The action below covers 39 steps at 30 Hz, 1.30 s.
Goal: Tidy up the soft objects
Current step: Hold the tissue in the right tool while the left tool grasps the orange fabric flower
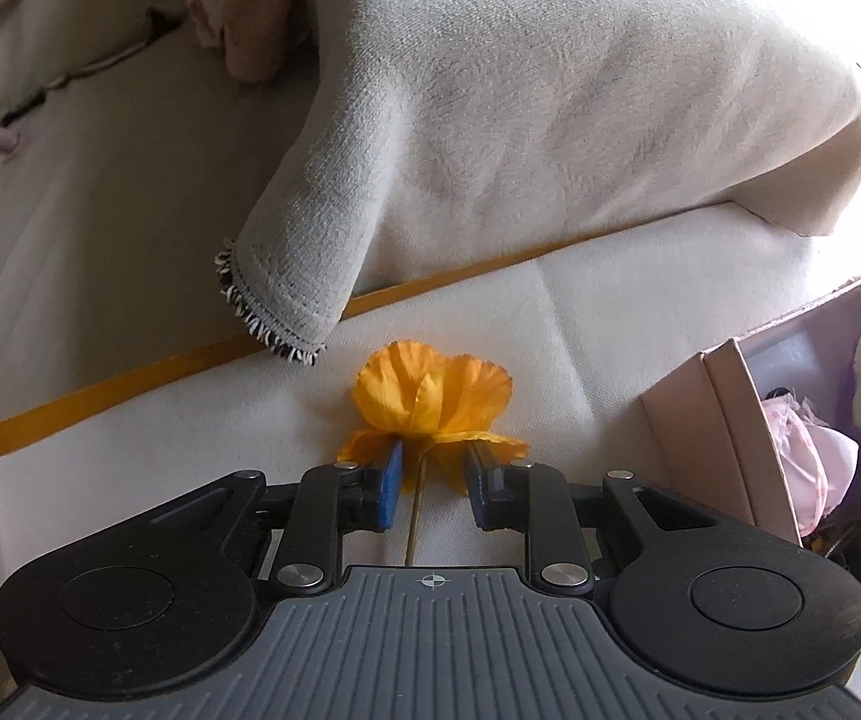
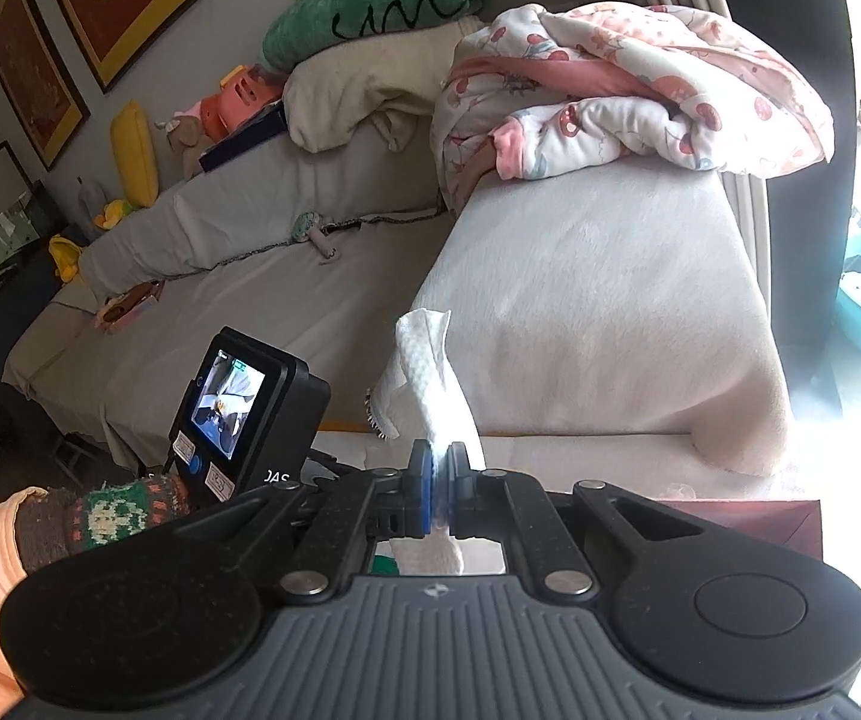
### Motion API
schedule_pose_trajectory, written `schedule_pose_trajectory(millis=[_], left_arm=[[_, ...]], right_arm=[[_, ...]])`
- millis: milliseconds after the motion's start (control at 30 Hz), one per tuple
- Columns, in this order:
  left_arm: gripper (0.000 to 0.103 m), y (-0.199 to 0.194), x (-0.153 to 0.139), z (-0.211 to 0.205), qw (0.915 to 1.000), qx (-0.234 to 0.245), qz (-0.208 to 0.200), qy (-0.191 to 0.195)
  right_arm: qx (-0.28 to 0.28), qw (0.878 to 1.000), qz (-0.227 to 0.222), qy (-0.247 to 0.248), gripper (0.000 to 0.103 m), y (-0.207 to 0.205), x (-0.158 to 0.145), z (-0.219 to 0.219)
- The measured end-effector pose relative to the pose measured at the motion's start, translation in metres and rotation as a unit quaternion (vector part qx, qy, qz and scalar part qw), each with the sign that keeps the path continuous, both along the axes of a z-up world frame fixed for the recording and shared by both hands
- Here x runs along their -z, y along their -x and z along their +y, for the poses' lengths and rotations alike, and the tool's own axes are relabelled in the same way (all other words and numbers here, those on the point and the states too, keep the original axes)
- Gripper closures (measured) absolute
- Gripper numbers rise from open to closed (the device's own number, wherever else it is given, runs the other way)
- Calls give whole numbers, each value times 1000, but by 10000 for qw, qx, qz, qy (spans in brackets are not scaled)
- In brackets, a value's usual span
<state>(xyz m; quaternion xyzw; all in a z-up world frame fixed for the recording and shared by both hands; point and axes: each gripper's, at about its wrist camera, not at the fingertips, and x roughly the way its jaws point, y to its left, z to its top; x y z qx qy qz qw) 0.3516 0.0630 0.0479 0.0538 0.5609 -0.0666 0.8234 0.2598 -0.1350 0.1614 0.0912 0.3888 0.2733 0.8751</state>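
Note:
An orange fabric flower (image 1: pixel 430 405) with a thin stem lies on a white cloth with an orange stripe (image 1: pixel 640 312). My left gripper (image 1: pixel 432 468) is open, its blue-padded jaws on either side of the flower's base, with the stem running between them. My right gripper (image 2: pixel 439 480) is shut on a white paper tissue (image 2: pixel 424 360) and holds it upright in the air in front of the sofa. The back of the left gripper's camera (image 2: pixel 238 414) shows at the left of the right wrist view.
A grey fringed blanket (image 1: pixel 520 120) covers the sofa behind the flower. A pink box (image 1: pixel 730 420) holding a pink soft item (image 1: pixel 820 468) stands at the right. A cherry-print quilt (image 2: pixel 610 84), a green cushion (image 2: pixel 370 6) and plush toys sit on the sofa.

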Motion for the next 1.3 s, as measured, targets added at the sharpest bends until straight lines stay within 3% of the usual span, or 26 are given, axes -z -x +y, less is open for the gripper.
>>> schedule_pose_trajectory(millis=[267, 367, 467, 600, 767, 867, 1000, 1067, 1233, 1300], left_arm=[[78, 6, 4, -6, 9993, -326, -120, 139], [93, 7, 6, 0, 9977, -531, -176, 380], [96, 13, -4, 16, 9934, -677, -271, 884], [96, 34, -54, 41, 9849, -570, -756, 1450], [96, 81, -132, 75, 9716, -489, -1741, 1524], [94, 107, -153, 83, 9667, -373, -2090, 1427], [93, 98, -139, 75, 9746, -425, -1345, 1737], [93, 84, -125, 62, 9770, -352, -1197, 1728], [88, 46, -76, 15, 9860, 228, -1237, 1095], [87, 31, -51, 1, 9919, 540, -947, 651]], right_arm=[[-23, 10000, -57, 11, 98, 3, 0, 7], [2, 9999, -116, 51, 98, 7, -2, 8], [38, 9999, -124, 81, 98, 11, -5, 9], [79, 9995, -278, 137, 98, 21, -22, 12], [82, 9985, -538, 15, 98, 38, -53, 21], [-31, 9975, -698, 48, 98, 50, -66, 31], [-91, 9970, -758, 95, 98, 55, -70, 42], [-37, 9965, -815, 173, 98, 55, -67, 43], [84, 9953, -882, 382, 98, 46, -49, 26], [155, 9965, -751, 346, 98, 38, -38, 13]])
